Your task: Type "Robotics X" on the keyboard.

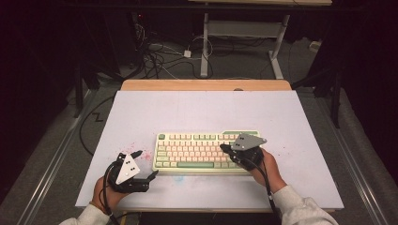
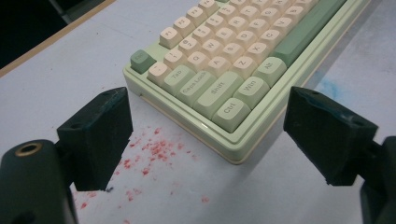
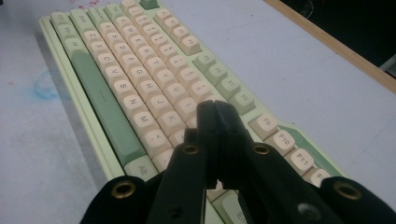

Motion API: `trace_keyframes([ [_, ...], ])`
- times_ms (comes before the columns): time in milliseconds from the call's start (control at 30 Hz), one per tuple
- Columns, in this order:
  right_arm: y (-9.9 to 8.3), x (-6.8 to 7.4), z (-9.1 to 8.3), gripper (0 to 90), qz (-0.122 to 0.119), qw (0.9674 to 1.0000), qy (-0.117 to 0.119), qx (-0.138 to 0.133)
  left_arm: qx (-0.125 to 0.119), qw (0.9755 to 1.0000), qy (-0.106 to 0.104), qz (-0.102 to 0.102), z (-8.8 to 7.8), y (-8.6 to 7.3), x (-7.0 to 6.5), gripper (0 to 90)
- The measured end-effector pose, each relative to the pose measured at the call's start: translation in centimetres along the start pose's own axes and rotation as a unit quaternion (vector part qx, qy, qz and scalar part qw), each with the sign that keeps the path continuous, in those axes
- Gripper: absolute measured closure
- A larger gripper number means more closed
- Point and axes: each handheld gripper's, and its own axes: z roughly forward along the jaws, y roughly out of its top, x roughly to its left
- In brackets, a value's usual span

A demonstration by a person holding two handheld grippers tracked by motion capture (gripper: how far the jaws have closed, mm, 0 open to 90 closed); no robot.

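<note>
A pale green keyboard [image 1: 202, 152] with cream keys lies at the middle of the white table top [image 1: 206, 110]. My right gripper [image 1: 223, 148] hovers over the keyboard's right part, jaws pressed together with nothing between them; in the right gripper view the gripper [image 3: 215, 106] tapers to a point above the cream keys of the keyboard [image 3: 140, 88]. My left gripper [image 1: 146, 164] stands open on the table just left of the keyboard's near left corner. In the left gripper view the gripper [image 2: 205, 126] frames that corner of the keyboard [image 2: 224, 70] without touching it.
Red specks [image 2: 154, 149] stain the table near the left gripper, and a faint blue smudge [image 3: 44, 88] marks it in front of the keyboard. A wooden strip [image 1: 206, 85] edges the far side. Beyond it are table legs and cables [image 1: 159, 56] on the floor.
</note>
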Motion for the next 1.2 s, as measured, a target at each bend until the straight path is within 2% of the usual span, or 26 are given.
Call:
trace_keyframes([
  [167,0.7,0.1,1.7,90.0,-0.004,0.9999,0.001,0.013,0.001,1.0,0.0,-0.001,0.0,-0.1,0.1,15.0],
  [400,0.7,0.4,3.4,90.0,-0.005,0.9993,0.004,0.037,0.005,1.0,-0.003,-0.002,0.1,-0.2,0.1,15.0],
  [667,1.0,0.4,4.5,90.0,-0.001,0.9985,0.005,0.055,0.011,0.9999,-0.002,0.006,0.4,-0.1,0.2,15.1],
  [900,1.2,0.5,5.0,90.0,-0.004,0.9978,0.003,0.066,0.011,0.9999,-0.004,0.005,0.4,-0.1,0.3,15.1],
  [1033,1.2,0.7,5.5,90.0,-0.013,0.996,-0.001,0.089,0.013,0.9999,-0.008,0.006,0.6,-0.1,0.2,15.1],
  [1167,1.4,0.7,5.5,90.0,-0.017,0.9956,0.001,0.093,0.013,0.9999,-0.008,0.005,0.6,-0.1,0.2,15.1],
  [1200,1.4,0.7,5.3,90.0,-0.014,0.9962,0.0,0.086,0.015,0.9998,-0.008,0.006,0.6,-0.1,0.2,15.1],
])
